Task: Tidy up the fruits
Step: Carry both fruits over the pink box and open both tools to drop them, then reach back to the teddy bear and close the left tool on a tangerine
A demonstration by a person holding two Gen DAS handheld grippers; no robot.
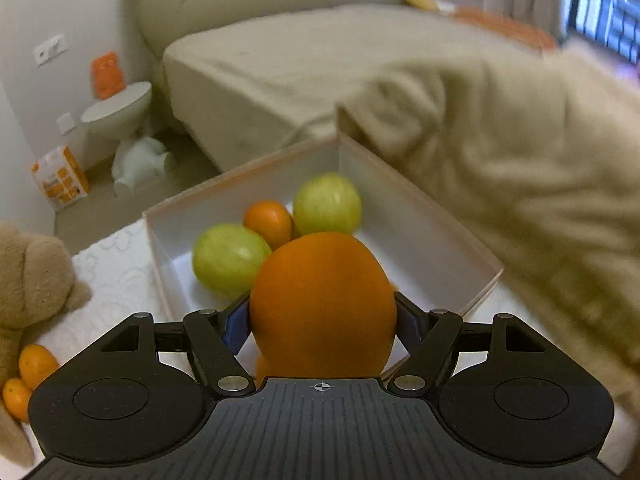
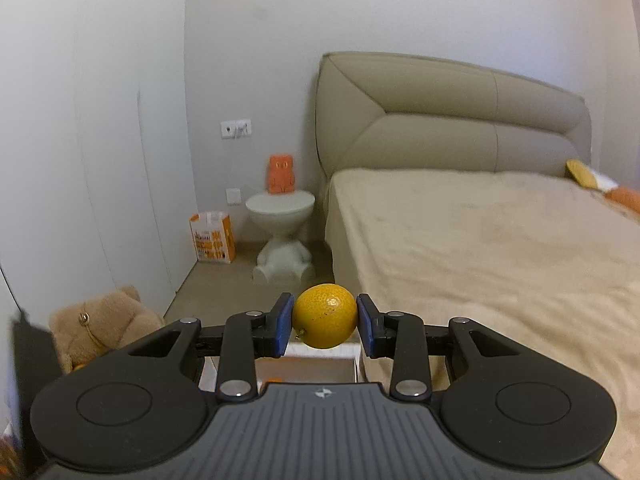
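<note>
My left gripper (image 1: 322,316) is shut on a large orange (image 1: 322,304) and holds it over the near side of a white box (image 1: 424,220). In the box lie two green apples (image 1: 228,258) (image 1: 327,204) and a small orange (image 1: 268,222). Two small oranges (image 1: 36,364) lie on the white cloth at the left, beside a teddy bear (image 1: 28,280). My right gripper (image 2: 324,322) is shut on a small yellow-orange citrus (image 2: 325,316), held high above the white box (image 2: 316,364), whose far wall shows below it.
A person's beige sleeve (image 1: 500,184) reaches across the right of the left wrist view. A beige bed (image 2: 480,240) stands behind. A white stool (image 2: 280,216) with an orange toy and a paper bag (image 2: 212,236) are by the wall. A teddy bear (image 2: 100,324) sits at the left.
</note>
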